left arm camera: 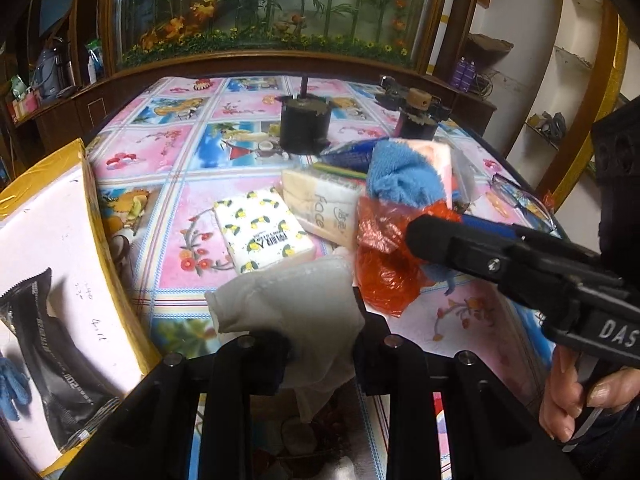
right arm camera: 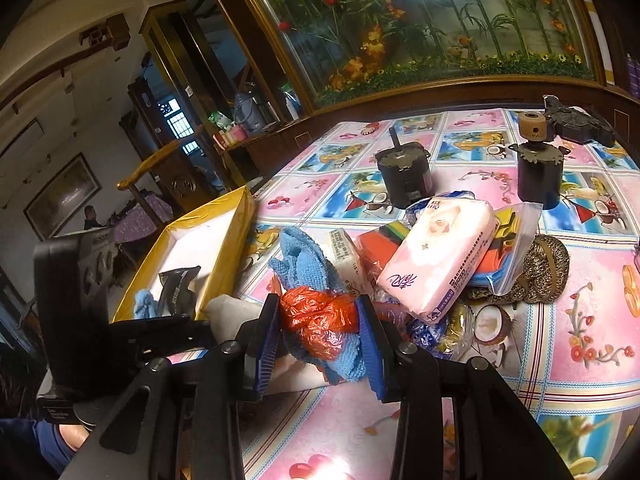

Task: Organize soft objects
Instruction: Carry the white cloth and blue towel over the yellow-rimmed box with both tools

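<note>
While both grippers are loaded, the step in hand looks like carrying soft items to the box (left arm camera: pixel 100 216), which sits at the table (left arm camera: pixel 248 200) edge on the left, well apart from the pile; a black pouch (right arm camera: pixel 178 286) and a small blue cloth (right arm camera: pixel 143 303) already lie in it.

Pile mid-table: pink tissue pack (right arm camera: pixel 436 256) on top, lemon-print pack (left arm camera: pixel 262 236) and "face" pack (left arm camera: pixel 320 204) beside it, zip bag (right arm camera: pixel 508 248), knit pad (right arm camera: pixel 538 268). Two black motors (left arm camera: pixel 305 124) behind are hard, probably not for the box.

Right gripper (right arm camera: pixel 320 322): pads closed on the red bag (right arm camera: pixel 316 316) and blue towel (right arm camera: pixel 308 264) together. Towel drapes back onto the pile, so lift straight up first or it may drag the packs.

Left gripper (left arm camera: pixel 320 344): fingers nearly shut, pinching the white cloth (left arm camera: pixel 288 300) at its near end; the rest bulges forward over the table.

Advice: left is nearer the box, so it should go first. Keep the grip, clear the yellow rim, release low inside. Right follows, and the bag and towel should be checked for tangling before release.
</note>
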Demonstrator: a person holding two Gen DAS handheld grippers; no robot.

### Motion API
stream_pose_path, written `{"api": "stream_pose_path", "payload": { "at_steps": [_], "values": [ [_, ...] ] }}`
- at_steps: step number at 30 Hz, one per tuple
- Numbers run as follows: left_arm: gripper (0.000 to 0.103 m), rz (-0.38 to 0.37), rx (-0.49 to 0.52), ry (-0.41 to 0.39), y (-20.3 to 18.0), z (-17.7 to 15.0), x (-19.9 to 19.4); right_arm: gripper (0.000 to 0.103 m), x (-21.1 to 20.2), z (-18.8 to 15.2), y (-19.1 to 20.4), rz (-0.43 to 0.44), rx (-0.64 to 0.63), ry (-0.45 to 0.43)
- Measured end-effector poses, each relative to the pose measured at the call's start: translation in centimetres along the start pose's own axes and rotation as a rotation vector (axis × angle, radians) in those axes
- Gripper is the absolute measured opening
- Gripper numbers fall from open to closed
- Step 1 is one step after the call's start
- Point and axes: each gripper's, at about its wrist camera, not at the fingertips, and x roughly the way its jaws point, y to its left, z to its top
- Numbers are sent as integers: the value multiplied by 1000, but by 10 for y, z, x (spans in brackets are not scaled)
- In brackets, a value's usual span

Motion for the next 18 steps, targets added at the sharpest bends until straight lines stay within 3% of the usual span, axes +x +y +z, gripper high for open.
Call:
{"api": "stream_pose_path", "payload": {
  "at_steps": [10,18],
  "values": [
    [25,43,-17,-105,12,10,-39,41,0,2,3,33,23,-9],
    [25,79,-43,-136,29,10,-53,41,6,4,17,48,24,0]
  ]
}}
